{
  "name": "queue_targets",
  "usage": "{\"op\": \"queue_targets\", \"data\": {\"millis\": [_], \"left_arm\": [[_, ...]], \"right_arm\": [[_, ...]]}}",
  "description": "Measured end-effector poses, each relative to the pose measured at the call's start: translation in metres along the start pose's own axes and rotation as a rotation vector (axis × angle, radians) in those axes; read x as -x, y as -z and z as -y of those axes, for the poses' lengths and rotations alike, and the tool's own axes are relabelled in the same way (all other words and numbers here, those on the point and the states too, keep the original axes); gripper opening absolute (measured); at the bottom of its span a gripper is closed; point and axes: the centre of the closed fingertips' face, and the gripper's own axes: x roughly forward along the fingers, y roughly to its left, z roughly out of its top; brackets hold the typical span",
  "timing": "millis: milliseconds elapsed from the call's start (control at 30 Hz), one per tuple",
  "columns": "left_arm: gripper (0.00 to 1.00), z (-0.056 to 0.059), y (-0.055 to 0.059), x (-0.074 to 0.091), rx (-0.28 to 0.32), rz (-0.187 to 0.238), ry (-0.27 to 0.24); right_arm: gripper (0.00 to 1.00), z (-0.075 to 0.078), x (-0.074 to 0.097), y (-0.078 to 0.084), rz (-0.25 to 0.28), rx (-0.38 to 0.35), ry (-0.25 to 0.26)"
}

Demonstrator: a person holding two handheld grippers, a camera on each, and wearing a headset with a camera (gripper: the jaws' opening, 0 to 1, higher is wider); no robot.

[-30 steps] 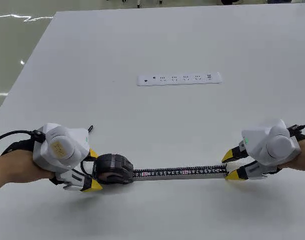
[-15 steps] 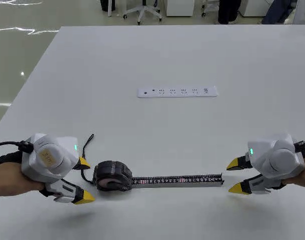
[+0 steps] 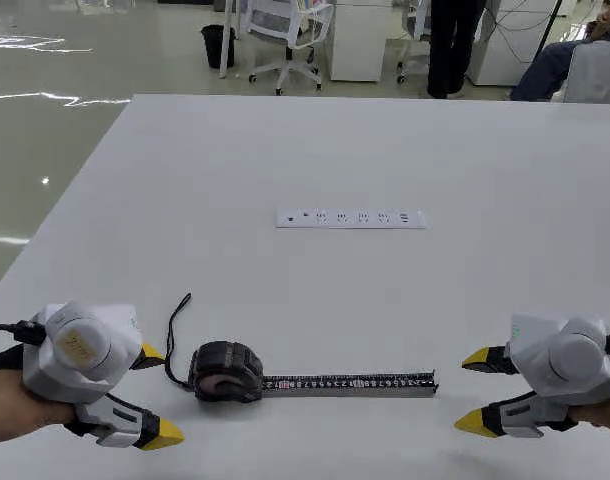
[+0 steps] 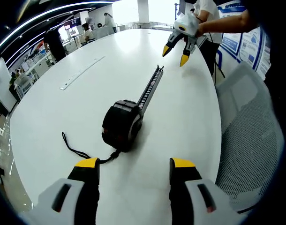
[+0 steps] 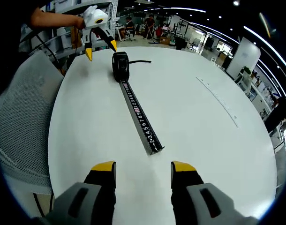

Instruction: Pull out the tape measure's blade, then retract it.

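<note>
The left hand-held gripper [image 3: 160, 394] and right hand-held gripper [image 3: 472, 390] hang spread, empty; I'd steady the tape measure [image 3: 226, 372] before easing its blade [image 3: 350, 383] home.

Printed digits 2 to 9 along the tape measure's blade [image 5: 140, 119]

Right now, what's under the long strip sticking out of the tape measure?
Only the white table. The blade lies flat on it, pulled out of the black case. Its underside and the table right beneath it are hidden.
</note>
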Motion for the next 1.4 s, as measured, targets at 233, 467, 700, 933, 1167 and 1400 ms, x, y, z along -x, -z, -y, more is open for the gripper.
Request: {"op": "queue_targets", "data": {"millis": [233, 467, 700, 933, 1167, 1400], "left_arm": [[0.62, 0.006, 0.000, 0.013, 0.067, 0.045, -0.048], [0.66, 0.017, 0.001, 0.025, 0.119, 0.066, -0.089], [0.72, 0.027, -0.003, 0.035, 0.194, 0.117, -0.123], [0.76, 0.039, -0.015, 0.047, 0.240, 0.171, -0.169], [0.78, 0.042, -0.021, 0.054, 0.267, 0.209, -0.233], [0.82, 0.051, -0.026, 0.057, 0.275, 0.222, -0.266]], "right_arm": [[0.52, -0.010, 0.011, -0.006, 0.033, -0.047, 0.041], [0.55, -0.019, 0.021, -0.014, 0.063, -0.100, 0.093], [0.59, -0.033, 0.033, -0.027, 0.109, -0.171, 0.137], [0.64, -0.044, 0.040, -0.039, 0.145, -0.220, 0.178], [0.70, -0.052, 0.047, -0.046, 0.169, -0.279, 0.224], [0.77, -0.059, 0.053, -0.053, 0.195, -0.343, 0.278]]}}
